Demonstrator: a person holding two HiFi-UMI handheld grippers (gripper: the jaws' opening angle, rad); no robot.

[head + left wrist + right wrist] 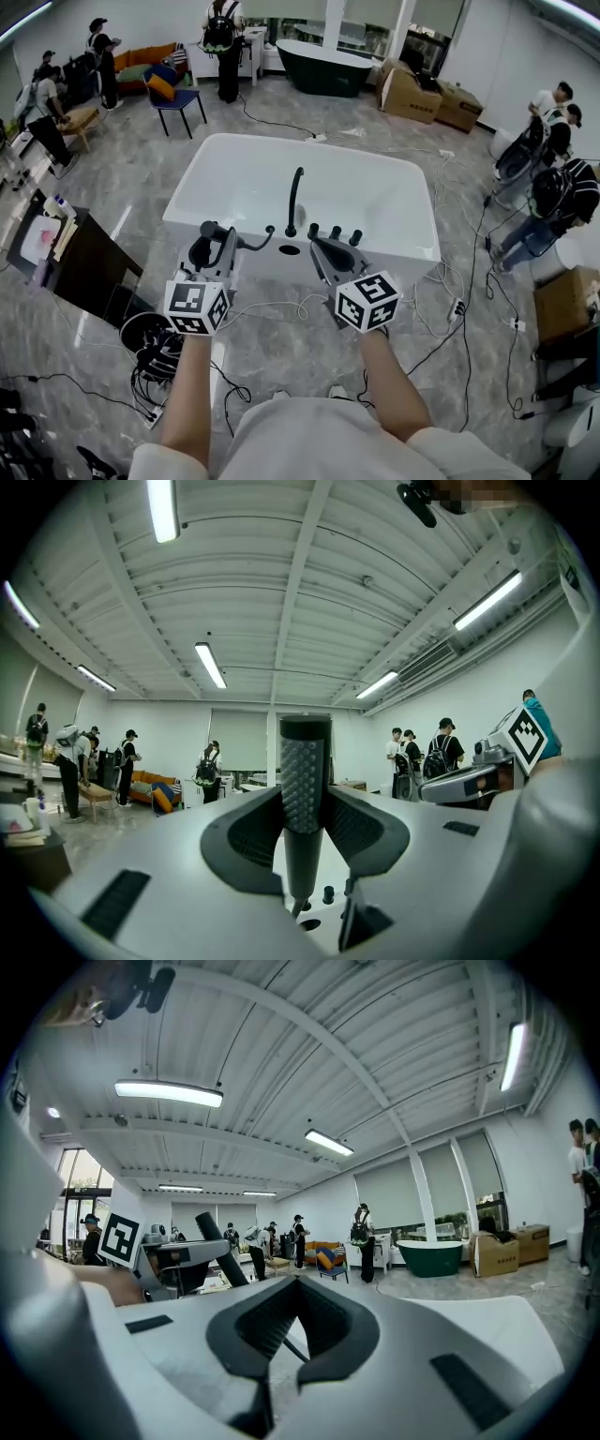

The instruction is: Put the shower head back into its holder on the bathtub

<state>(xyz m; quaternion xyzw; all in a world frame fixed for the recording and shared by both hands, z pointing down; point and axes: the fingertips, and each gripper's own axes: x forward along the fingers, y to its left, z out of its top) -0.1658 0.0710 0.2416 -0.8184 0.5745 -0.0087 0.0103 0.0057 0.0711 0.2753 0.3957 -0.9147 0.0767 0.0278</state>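
A white bathtub [375,187] stands in front of me, with a black faucet [294,202] and three black knobs [334,232] on its near rim. A dark oval holder opening [289,249] sits in that rim below the faucet. My left gripper [214,239] is shut on the black shower head [201,249], left of the holder. The head stands upright between the pads [303,799], and its hose [259,242] curves toward the faucet. My right gripper [324,249] hovers over the rim by the knobs, shut and empty [281,1335]. The right gripper view shows the shower head [220,1260] to its left.
Cables [441,328] trail over the marble floor right of the tub. A dark table [84,267] and a black round object [150,337] are on the left. A dark green tub [323,66], cardboard boxes [412,94], a blue chair [173,94] and several people stand around the room.
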